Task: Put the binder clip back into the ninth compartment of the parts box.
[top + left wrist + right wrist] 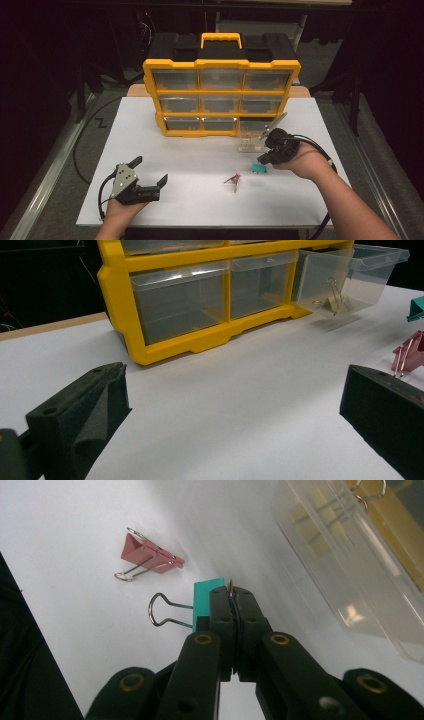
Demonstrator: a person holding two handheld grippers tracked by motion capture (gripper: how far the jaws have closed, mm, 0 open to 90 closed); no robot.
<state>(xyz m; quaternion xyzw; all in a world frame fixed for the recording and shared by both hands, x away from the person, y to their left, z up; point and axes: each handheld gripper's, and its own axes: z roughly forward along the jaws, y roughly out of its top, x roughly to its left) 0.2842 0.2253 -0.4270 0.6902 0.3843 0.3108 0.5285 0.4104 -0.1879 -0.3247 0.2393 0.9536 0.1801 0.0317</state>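
Black foam tips of the left tongs (151, 172) stand spread and empty, resting low on the white tabletop (190, 200). Farther on, the right tongs (232, 597) are pressed together on a wire handle of the teal binder clip (207, 600), held just above the tabletop beside the pulled-out clear drawer (251, 136). The step in hand looks like carrying this clip to the drawer; next it must rise over the drawer's front wall before release. A pink binder clip (232, 179) lies apart, awaiting its turn. Behind stands the yellow organizer (220, 64), its other drawers closed.
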